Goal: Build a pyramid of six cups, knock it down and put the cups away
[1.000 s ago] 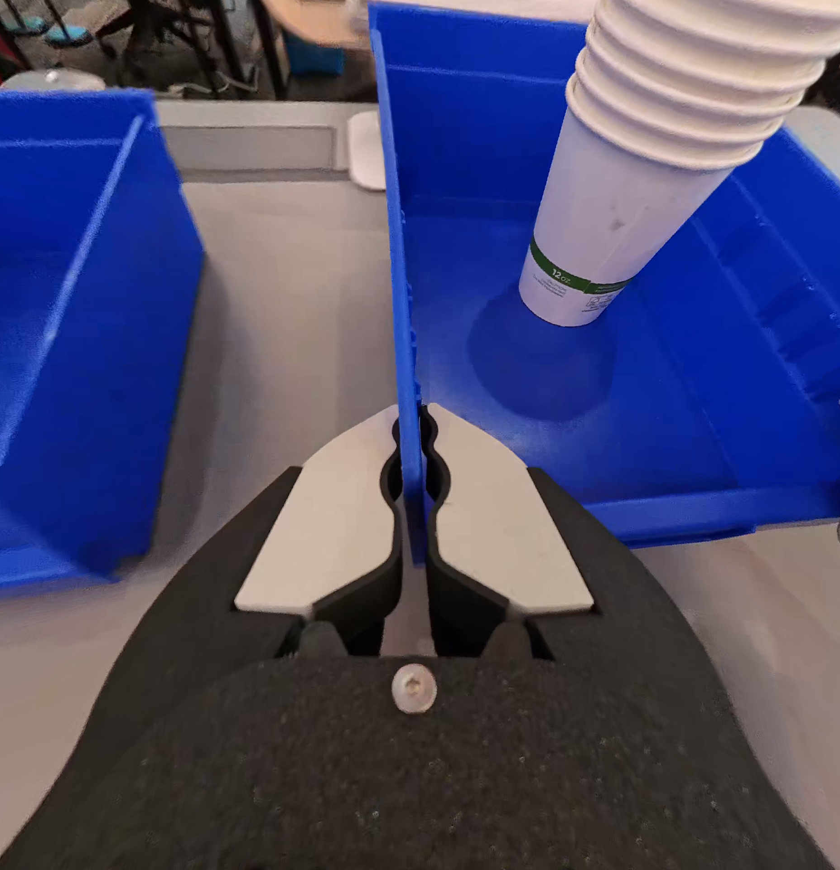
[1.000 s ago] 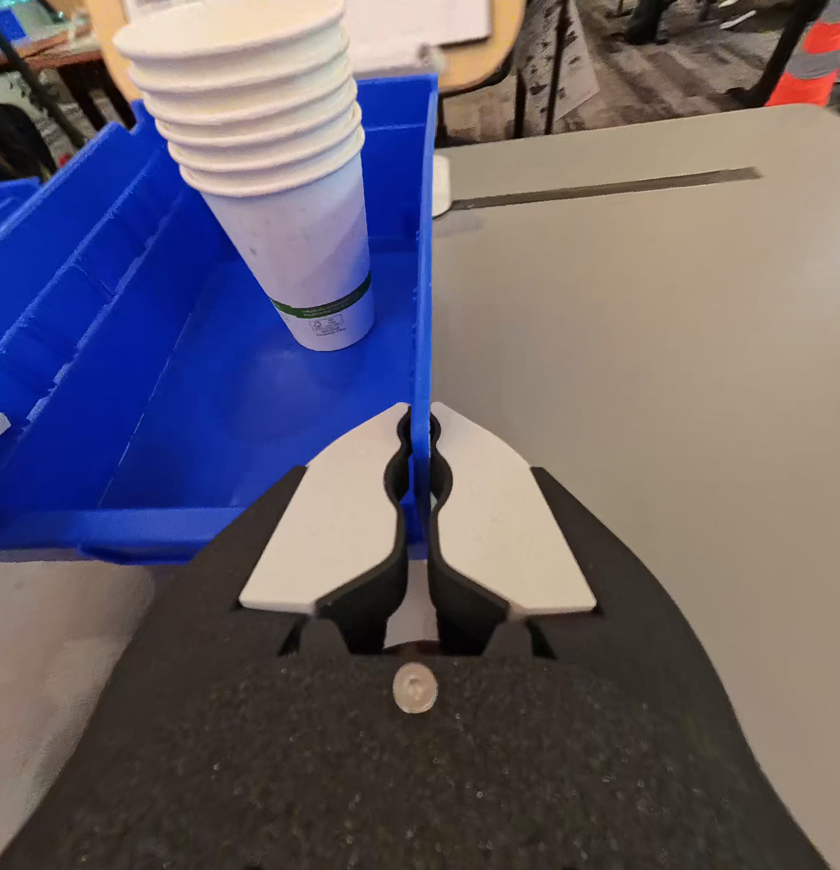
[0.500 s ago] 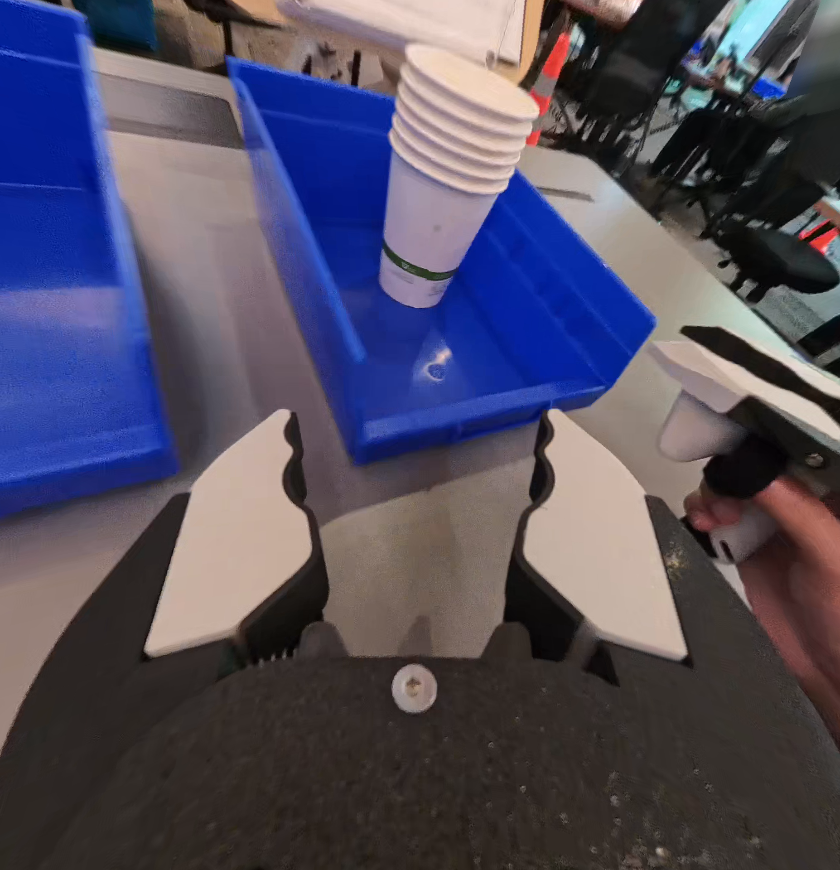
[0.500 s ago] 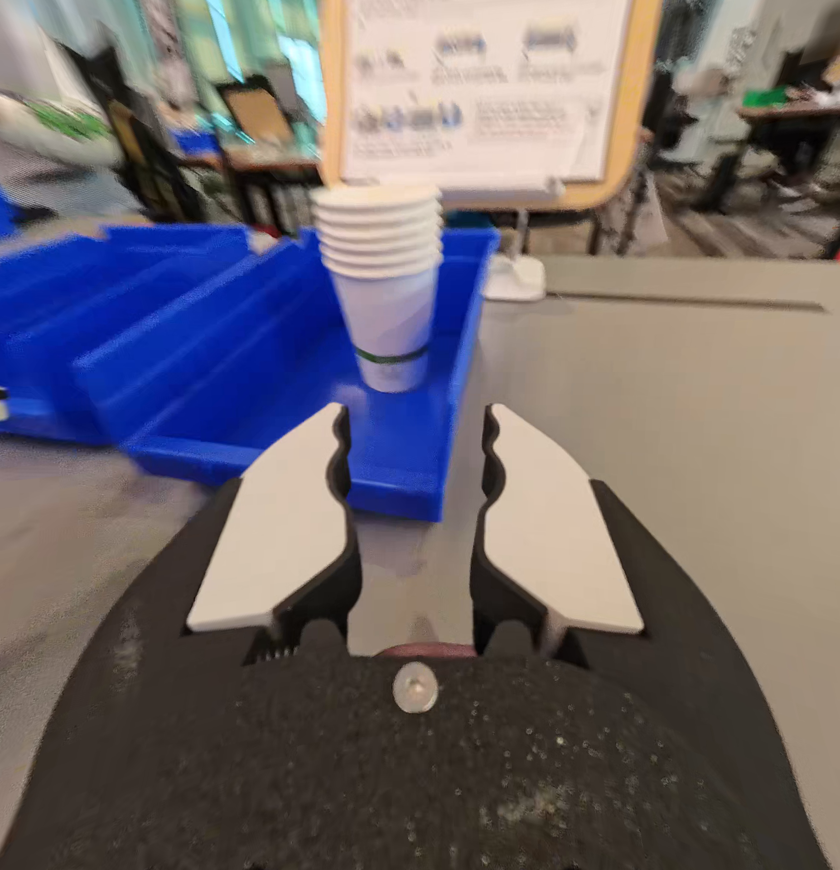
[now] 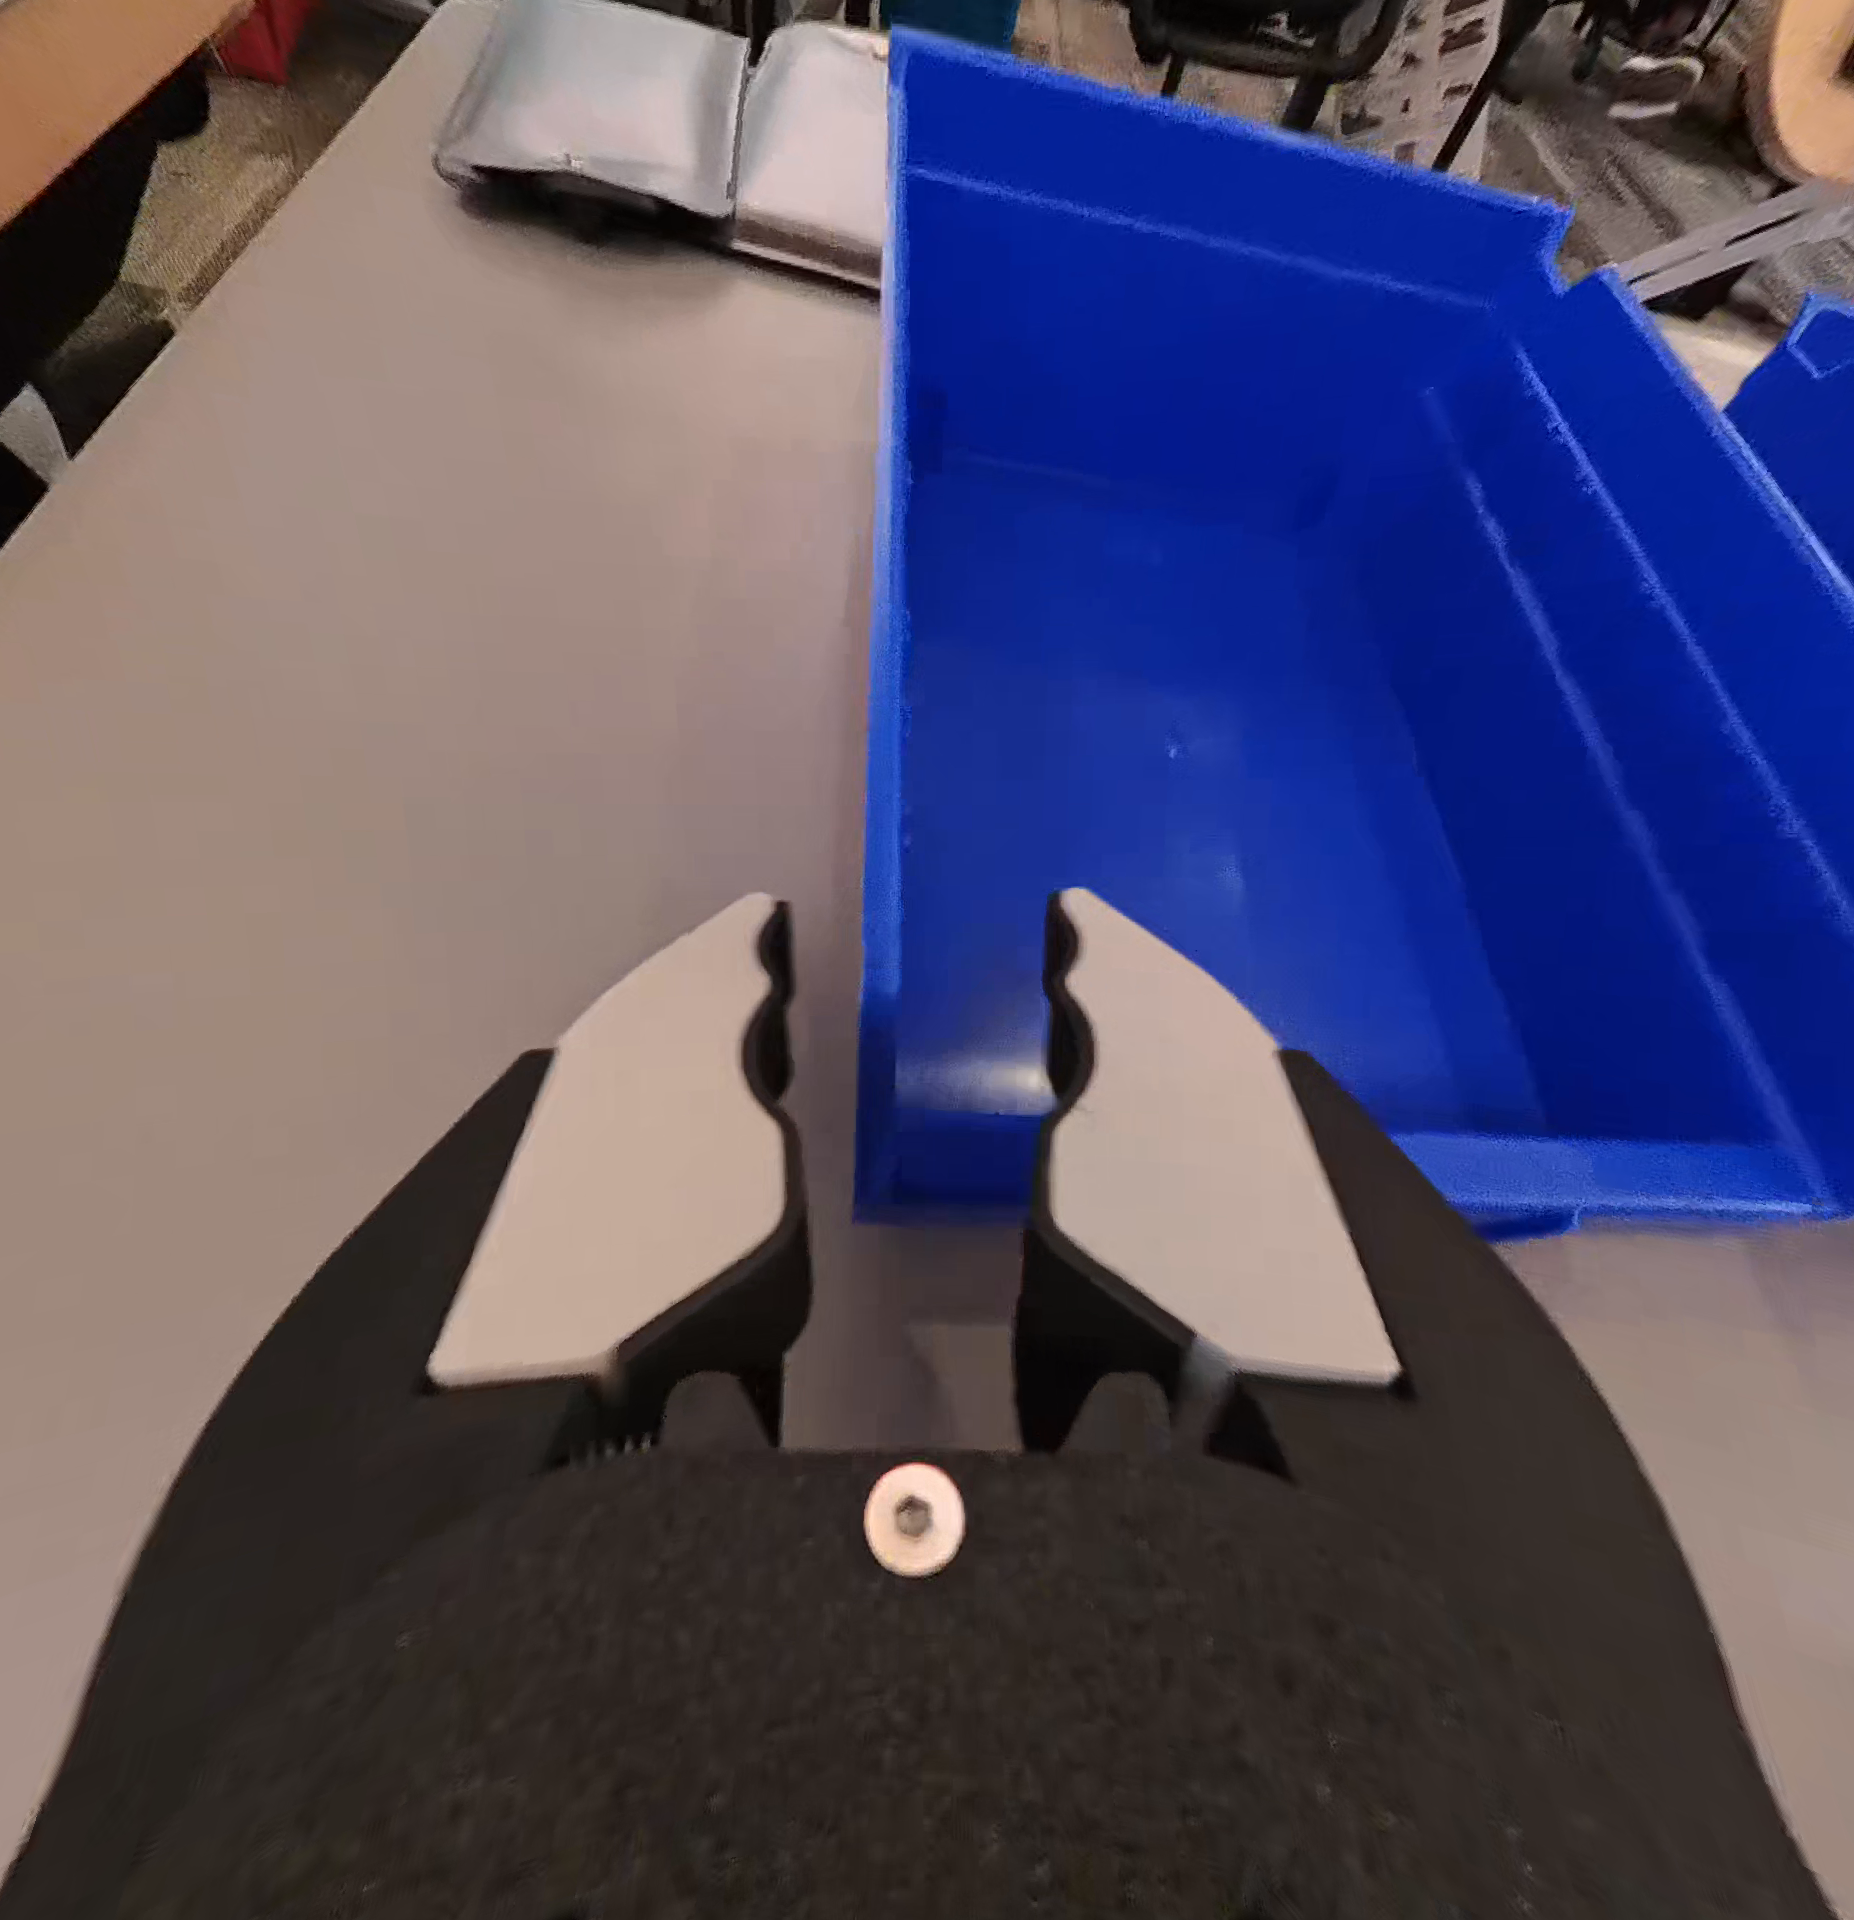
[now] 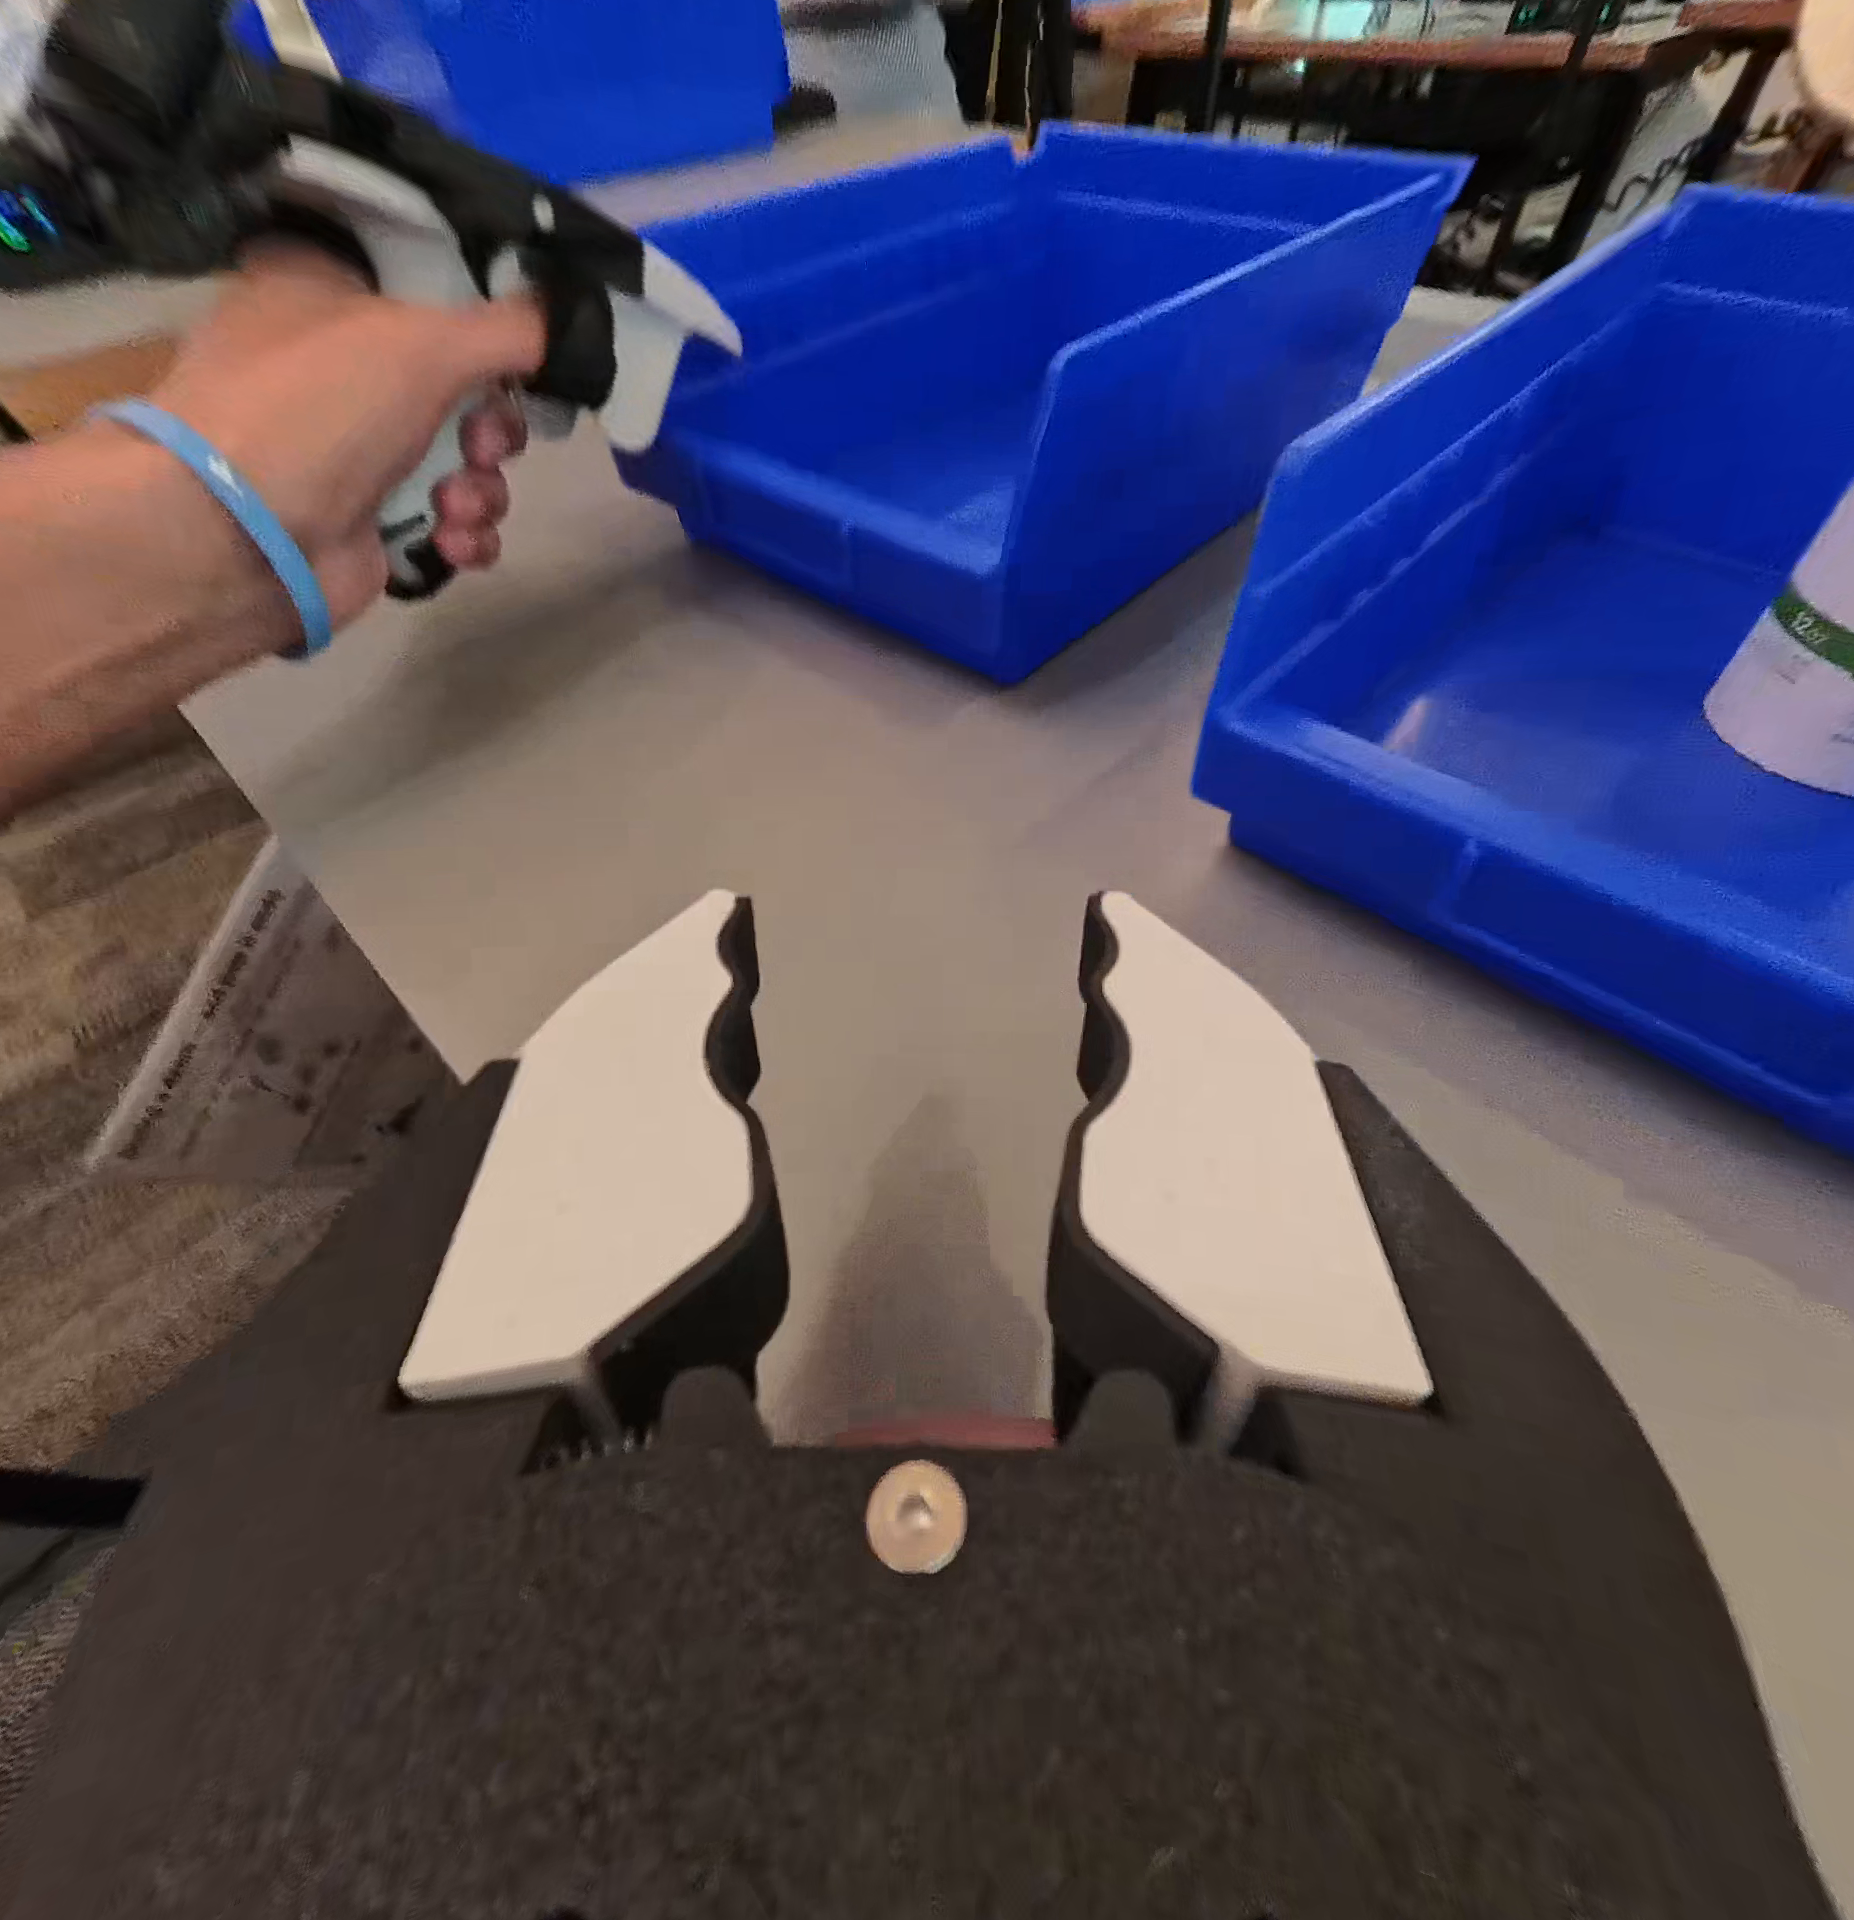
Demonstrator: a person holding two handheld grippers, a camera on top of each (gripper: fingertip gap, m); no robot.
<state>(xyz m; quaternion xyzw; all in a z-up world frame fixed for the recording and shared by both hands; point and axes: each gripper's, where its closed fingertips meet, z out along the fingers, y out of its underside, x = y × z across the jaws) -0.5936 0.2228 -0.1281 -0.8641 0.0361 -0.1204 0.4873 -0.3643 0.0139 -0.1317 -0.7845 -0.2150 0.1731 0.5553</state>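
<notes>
While tongs (image 6: 918,914) gape, cups (image 6: 1811,675) sit right.

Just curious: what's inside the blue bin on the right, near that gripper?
The blue bin holds a white paper cup standing on its floor. The frame edge cuts off its top, so any cups stacked inside cannot be seen.

I'm working in what looks like an office or lab workroom: a long grey table (image 5: 383,644) carrying blue plastic storage bins (image 6: 1006,416), patterned carpet (image 6: 123,987) underfoot, wheeled office chairs (image 5: 1318,42) and wooden desks (image 6: 1422,31) crowded with cables and equipment behind.
</notes>
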